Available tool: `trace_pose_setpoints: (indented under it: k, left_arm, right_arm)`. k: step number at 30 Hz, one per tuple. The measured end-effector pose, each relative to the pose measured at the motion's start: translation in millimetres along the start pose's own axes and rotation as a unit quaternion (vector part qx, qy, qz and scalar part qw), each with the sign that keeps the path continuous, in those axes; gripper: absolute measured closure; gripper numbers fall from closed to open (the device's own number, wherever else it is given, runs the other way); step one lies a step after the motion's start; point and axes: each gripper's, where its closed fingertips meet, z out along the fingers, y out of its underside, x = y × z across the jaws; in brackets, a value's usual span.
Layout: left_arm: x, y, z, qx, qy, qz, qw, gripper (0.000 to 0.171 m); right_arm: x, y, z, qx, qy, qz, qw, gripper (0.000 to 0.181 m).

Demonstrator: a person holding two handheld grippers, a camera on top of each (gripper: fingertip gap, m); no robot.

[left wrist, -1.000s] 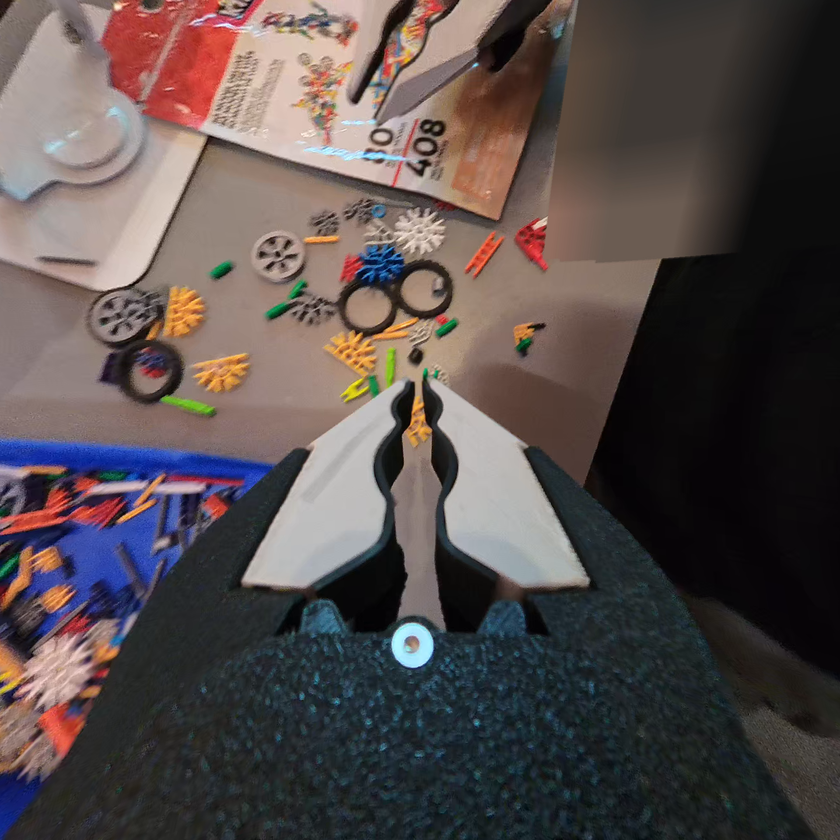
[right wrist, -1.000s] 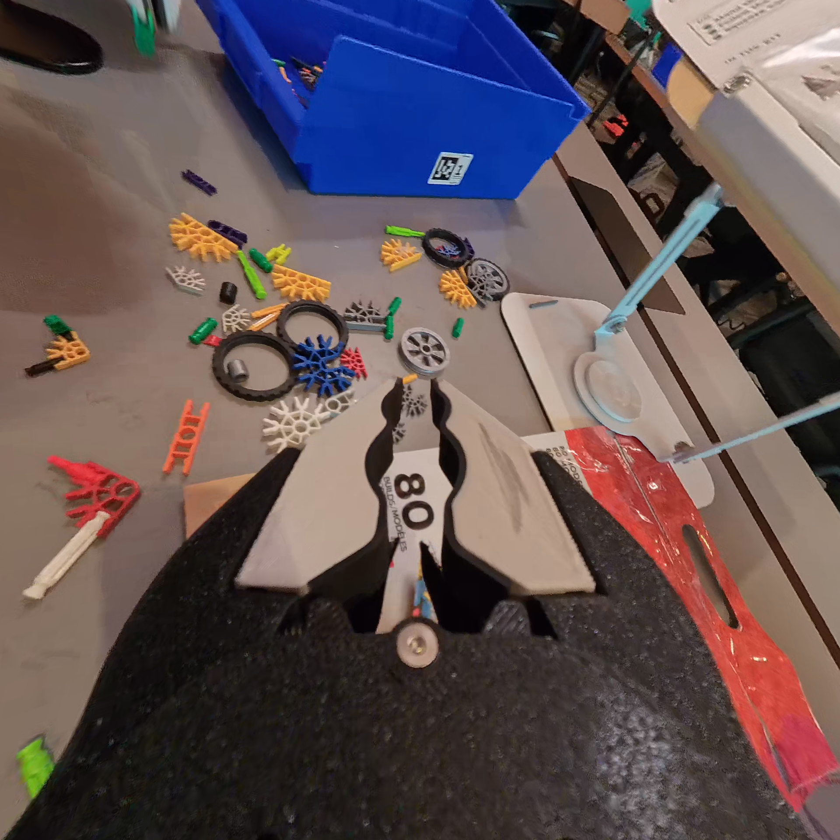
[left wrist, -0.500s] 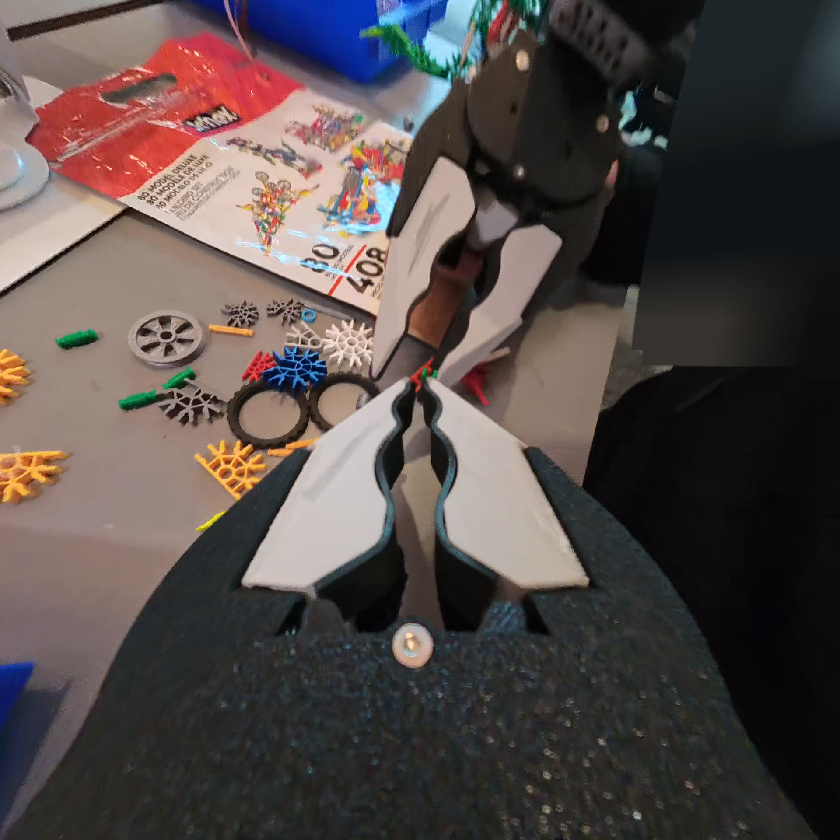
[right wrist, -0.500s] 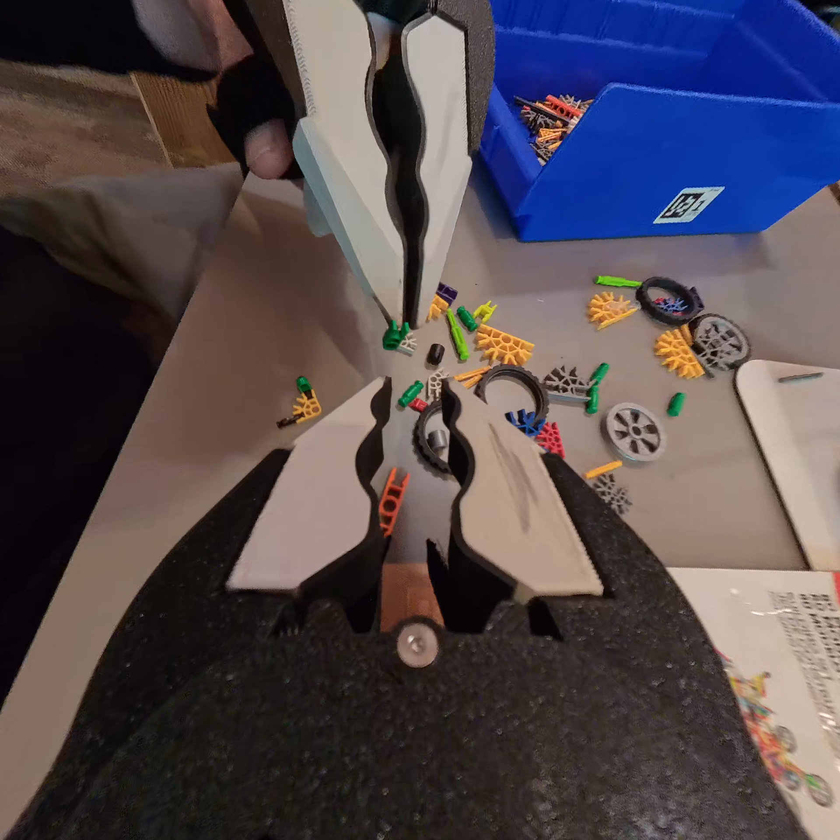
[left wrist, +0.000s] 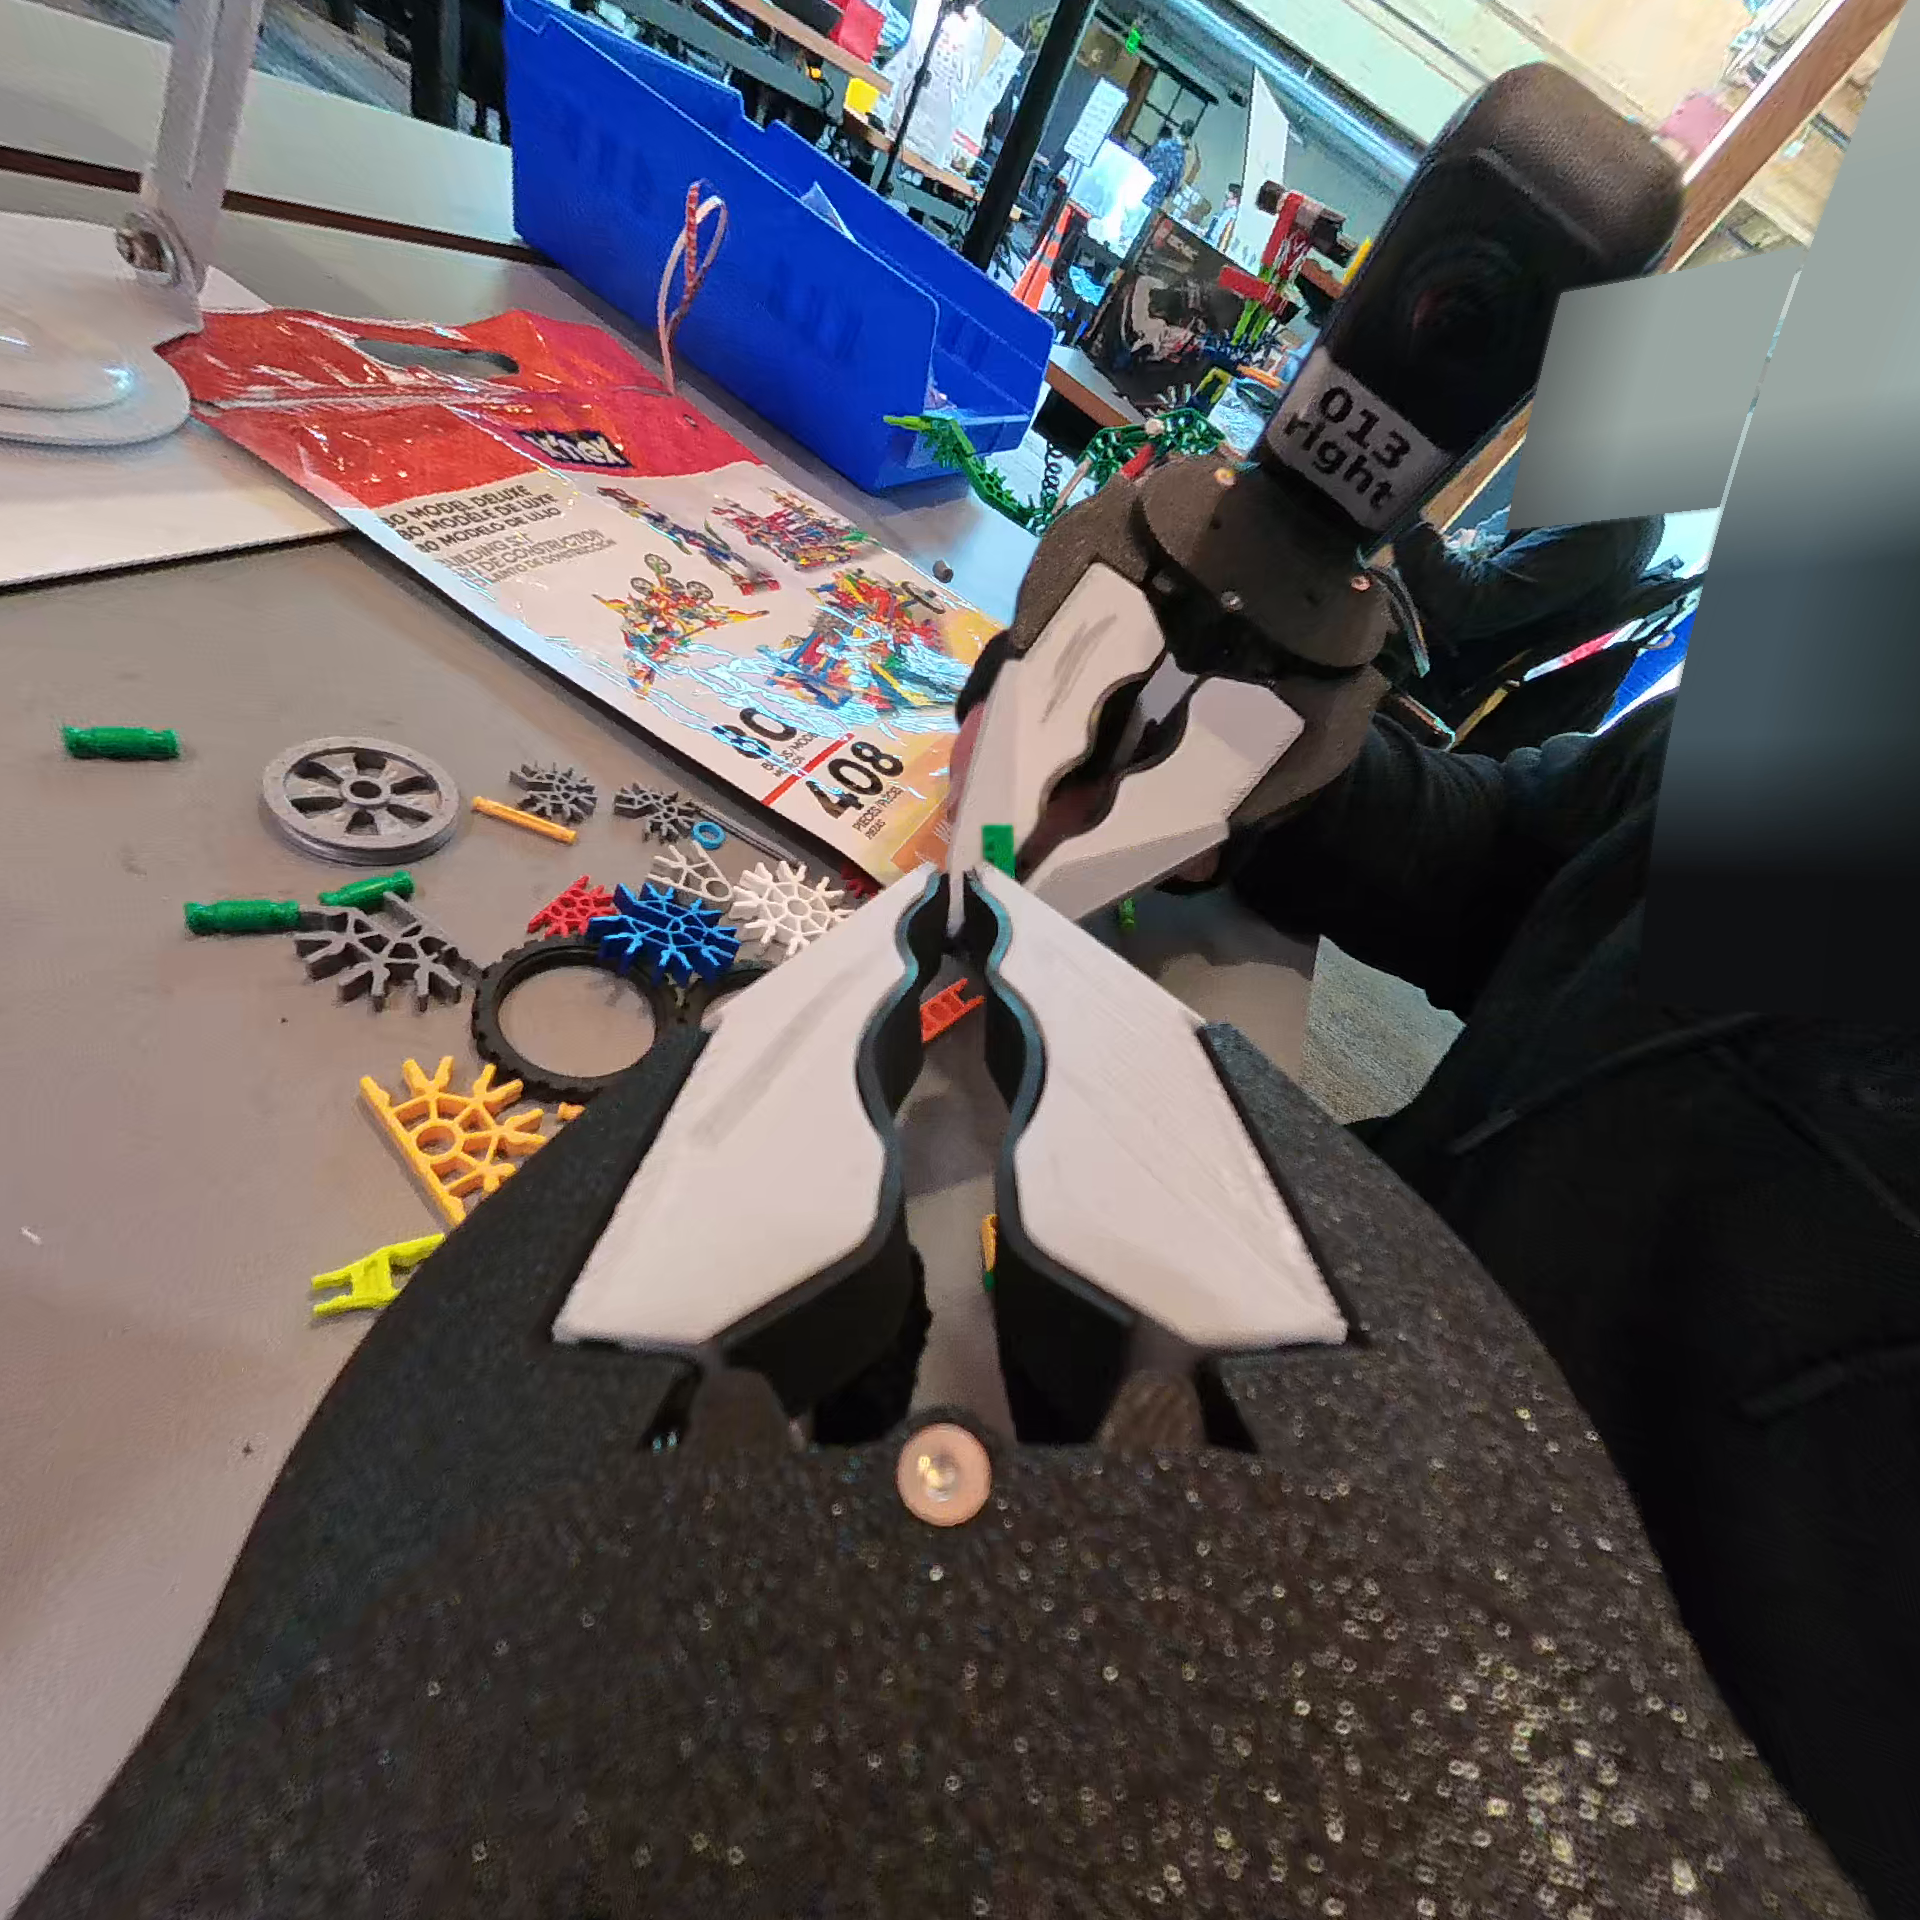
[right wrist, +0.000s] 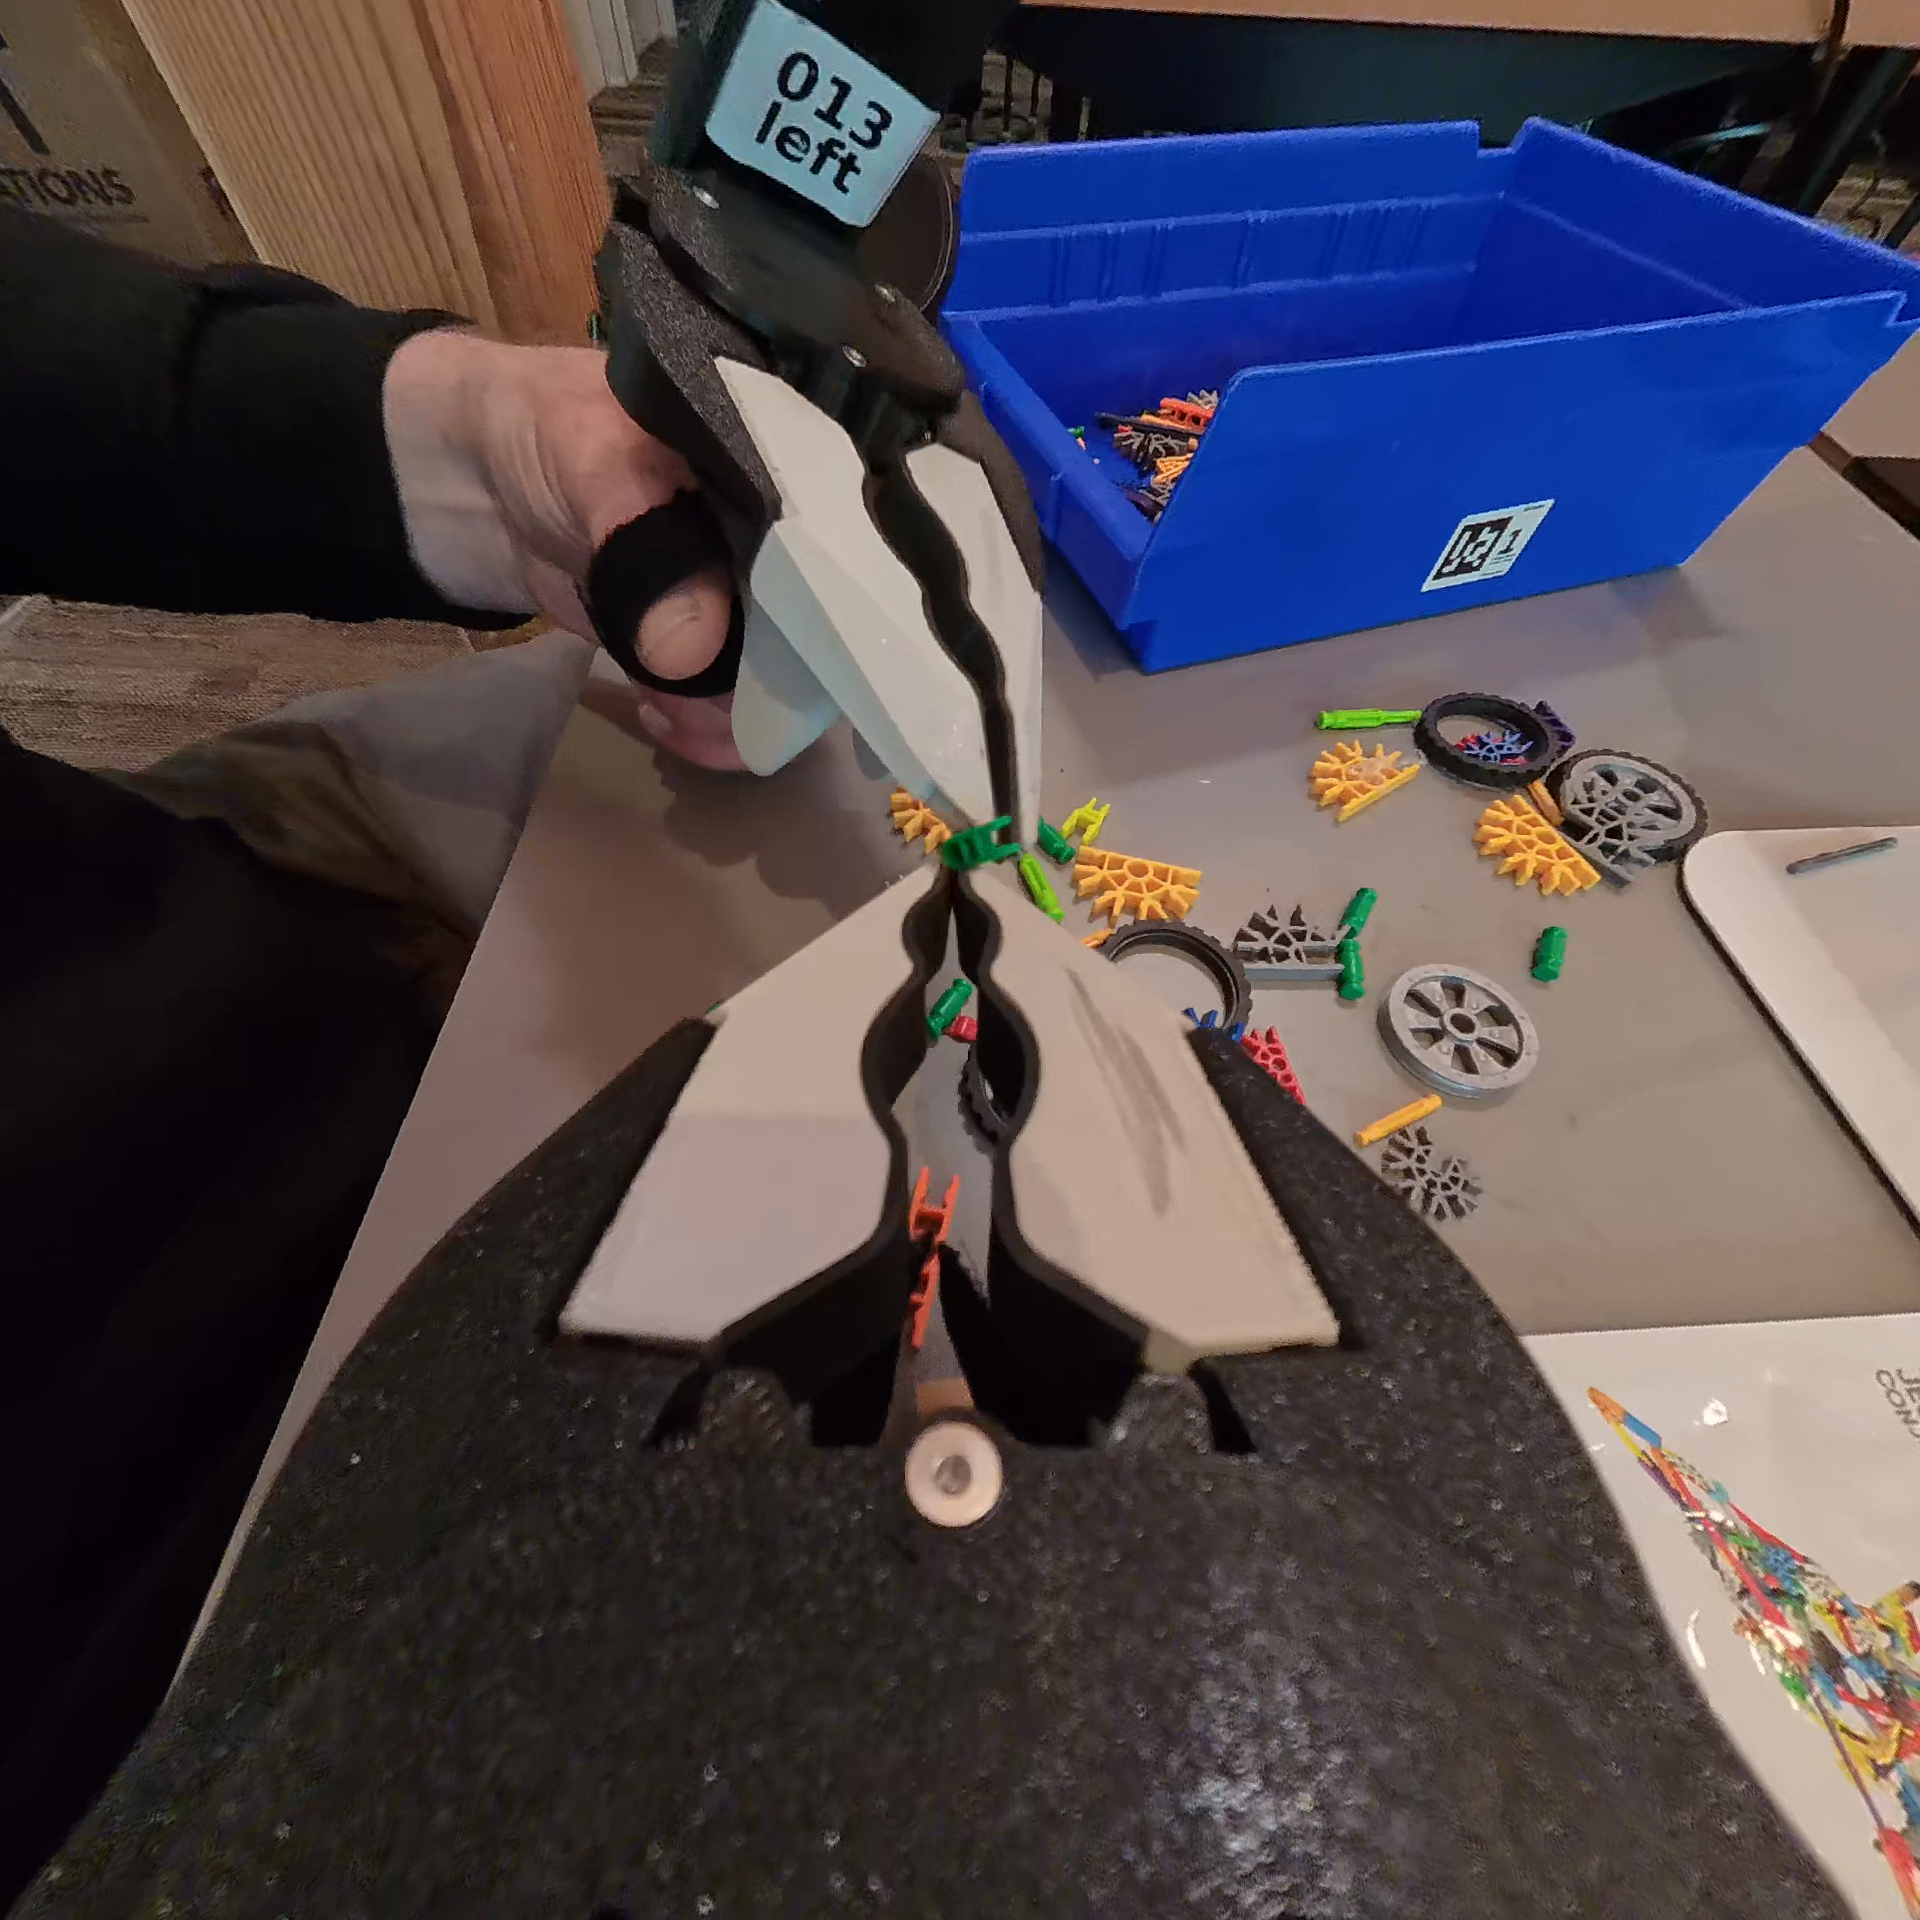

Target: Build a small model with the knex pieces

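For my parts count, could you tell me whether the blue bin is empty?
Not empty: the blue bin holds a small pile of coloured pieces.

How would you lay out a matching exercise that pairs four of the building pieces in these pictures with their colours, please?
Things:
1. spoked wheel
2. tyre ring
3. snowflake connector
4. small clip

Colours:
A. blue
B. green
C. grey
D. black

Pairs: 1-C, 2-D, 3-A, 4-B
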Motion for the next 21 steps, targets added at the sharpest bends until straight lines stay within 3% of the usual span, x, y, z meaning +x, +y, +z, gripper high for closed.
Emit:
trace_pose_setpoints:
  k: [8,16,21]
  left_arm:
    - [0,7,1,-0.023,-0.001,0.022,0.999,0.17]
    - [5,43,-13,-0.137,-0.02,0.102,0.985,0.17]
    - [-6,55,-27,-0.176,-0.071,0.147,0.971,0.168]
  right_arm:
    - [-2,9,1,-0.027,-0.003,-0.011,1.0,0.181]
    - [-19,38,5,-0.103,-0.056,-0.032,0.993,0.181]
    - [-3,42,-1,-0.111,-0.031,-0.011,0.993,0.181]
